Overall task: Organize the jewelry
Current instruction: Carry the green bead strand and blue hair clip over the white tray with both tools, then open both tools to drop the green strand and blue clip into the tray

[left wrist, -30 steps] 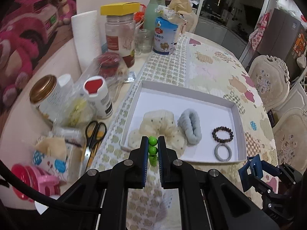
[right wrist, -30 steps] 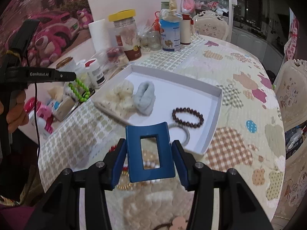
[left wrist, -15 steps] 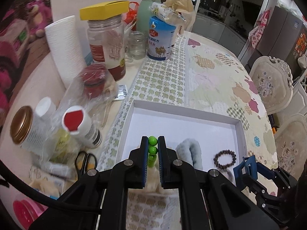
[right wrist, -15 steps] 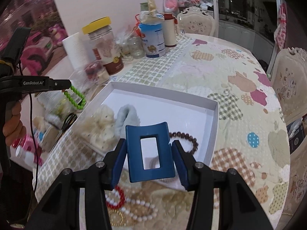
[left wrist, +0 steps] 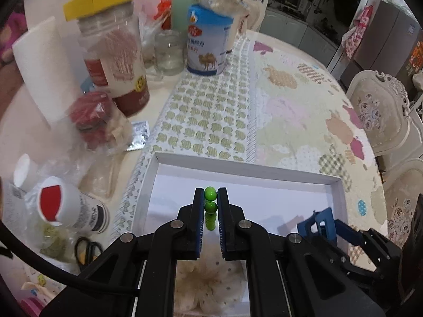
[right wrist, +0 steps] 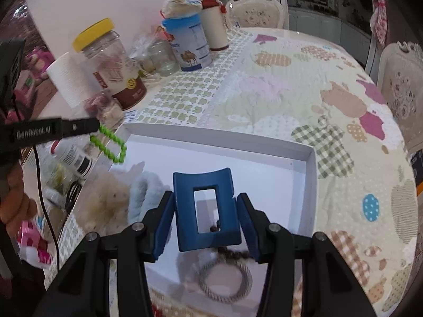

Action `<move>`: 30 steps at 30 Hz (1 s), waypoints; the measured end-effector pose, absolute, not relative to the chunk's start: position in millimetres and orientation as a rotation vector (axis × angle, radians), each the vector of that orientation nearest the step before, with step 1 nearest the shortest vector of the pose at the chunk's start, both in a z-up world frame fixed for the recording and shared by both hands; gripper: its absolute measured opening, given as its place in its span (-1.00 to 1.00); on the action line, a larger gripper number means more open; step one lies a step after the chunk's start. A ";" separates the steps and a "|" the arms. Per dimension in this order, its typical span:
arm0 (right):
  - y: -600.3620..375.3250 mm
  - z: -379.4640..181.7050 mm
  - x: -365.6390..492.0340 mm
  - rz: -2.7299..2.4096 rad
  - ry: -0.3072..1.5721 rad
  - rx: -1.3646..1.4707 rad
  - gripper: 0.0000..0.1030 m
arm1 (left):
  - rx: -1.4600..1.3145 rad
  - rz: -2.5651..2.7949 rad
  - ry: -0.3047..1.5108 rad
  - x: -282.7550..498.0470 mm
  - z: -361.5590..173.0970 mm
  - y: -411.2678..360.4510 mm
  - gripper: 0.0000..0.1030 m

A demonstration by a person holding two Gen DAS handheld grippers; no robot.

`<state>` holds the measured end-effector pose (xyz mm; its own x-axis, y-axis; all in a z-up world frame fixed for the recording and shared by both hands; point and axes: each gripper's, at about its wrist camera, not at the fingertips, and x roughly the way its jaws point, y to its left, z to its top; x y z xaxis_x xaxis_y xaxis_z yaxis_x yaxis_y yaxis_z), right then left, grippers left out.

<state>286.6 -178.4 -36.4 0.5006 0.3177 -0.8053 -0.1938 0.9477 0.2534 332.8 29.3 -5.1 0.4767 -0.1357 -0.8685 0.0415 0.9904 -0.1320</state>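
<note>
Round table under a patchwork cloth (right wrist: 304, 84), white tray (right wrist: 216, 138) below both tools. Left gripper (left wrist: 210, 200) jaws pinched on a green bead bracelet (right wrist: 112, 145), which dangles over the tray's left edge. Right gripper (right wrist: 206, 211) jaws clamp a blue hair claw (right wrist: 205, 208) by its sides; grey hair tie (right wrist: 224, 281) and dark bead bracelet (right wrist: 232, 253) lie just beneath them, scrunchies (right wrist: 124, 200) to their left.

two black handheld grippers with blue pads

left gripper (left wrist: 210, 211) and right gripper (right wrist: 206, 211): black linkage arms, silver screws, blue finger pads; a black cable beside the white "genrobot.ai" lettering.
</note>
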 end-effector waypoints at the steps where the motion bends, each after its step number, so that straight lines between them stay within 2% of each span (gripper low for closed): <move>1: -177.8 -39.8 291.9 0.308 1.006 0.145 -0.03 | -0.100 -0.103 1.082 335.0 -12.2 31.0 -0.84; 13: -155.0 -75.4 331.6 0.288 1.036 0.112 -0.02 | -0.173 -0.049 1.162 329.9 -58.3 62.3 -0.83; 16: -154.8 -78.8 334.5 0.294 1.060 0.132 0.00 | -0.203 -0.045 1.170 326.8 -61.0 65.9 -0.54; 18: -156.2 -77.5 331.8 0.293 1.057 0.140 0.01 | -0.198 -0.037 1.167 324.1 -60.8 66.6 -0.46; 21: -159.8 -70.7 323.6 0.293 1.038 0.152 0.06 | -0.175 -0.019 1.165 318.3 -59.0 66.2 -0.43; 24: -166.3 -62.0 314.6 0.281 1.018 0.175 0.18 | -0.159 -0.010 1.156 310.7 -55.5 65.7 -0.41; 30: -173.4 -46.1 289.6 0.255 1.003 0.187 0.22 | -0.107 -0.003 1.120 289.2 -43.9 59.7 -0.41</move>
